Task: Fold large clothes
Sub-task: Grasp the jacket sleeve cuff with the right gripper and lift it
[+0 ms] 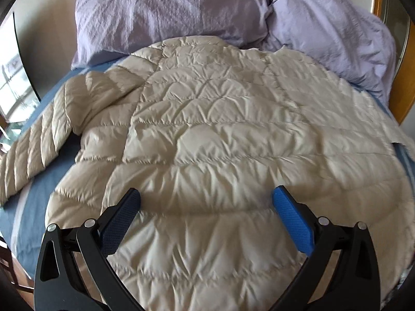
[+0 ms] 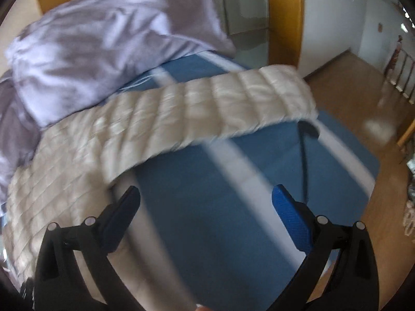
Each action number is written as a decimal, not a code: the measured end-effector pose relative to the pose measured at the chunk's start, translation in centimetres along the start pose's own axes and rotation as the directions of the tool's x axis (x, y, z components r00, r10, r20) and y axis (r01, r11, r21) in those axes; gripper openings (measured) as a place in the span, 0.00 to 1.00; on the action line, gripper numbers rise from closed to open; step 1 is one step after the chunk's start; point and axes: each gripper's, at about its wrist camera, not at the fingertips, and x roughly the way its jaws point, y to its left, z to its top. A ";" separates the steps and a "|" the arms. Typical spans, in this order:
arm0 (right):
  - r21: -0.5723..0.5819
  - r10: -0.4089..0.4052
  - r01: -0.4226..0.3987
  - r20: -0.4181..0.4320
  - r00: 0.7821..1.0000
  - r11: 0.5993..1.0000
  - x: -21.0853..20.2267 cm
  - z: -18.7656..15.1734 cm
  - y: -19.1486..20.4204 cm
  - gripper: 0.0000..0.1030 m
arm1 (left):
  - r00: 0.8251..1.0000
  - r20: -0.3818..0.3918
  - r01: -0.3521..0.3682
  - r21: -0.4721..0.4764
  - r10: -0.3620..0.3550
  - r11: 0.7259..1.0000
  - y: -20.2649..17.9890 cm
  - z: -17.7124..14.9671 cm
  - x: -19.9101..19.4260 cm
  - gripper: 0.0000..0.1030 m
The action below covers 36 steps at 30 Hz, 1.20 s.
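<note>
A cream quilted puffer jacket (image 1: 207, 134) lies spread flat, back side up, on the bed. One sleeve (image 1: 39, 140) stretches out to the left. My left gripper (image 1: 206, 198) is open and empty, hovering over the jacket's lower back. In the right wrist view the other sleeve (image 2: 207, 108) stretches right toward the bed's edge, and the jacket body (image 2: 57, 186) lies at the left. My right gripper (image 2: 206, 199) is open and empty above the blue sheet (image 2: 197, 207), just right of the jacket. This view is motion-blurred.
A blue sheet with pale stripes (image 1: 39, 194) covers the bed. A lilac pillow (image 1: 166, 13) and a crumpled lilac duvet (image 1: 329, 36) lie beyond the jacket's collar; the duvet also shows in the right wrist view (image 2: 103, 44). Wooden floor (image 2: 358, 98) lies past the bed's right edge.
</note>
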 end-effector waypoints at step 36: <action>0.006 -0.130 0.132 0.196 0.972 0.991 3.4 8.2 -1.6 0.06 | 0.999 -0.021 -0.026 0.007 0.026 1.000 -0.7 -0.1 2.3 0.99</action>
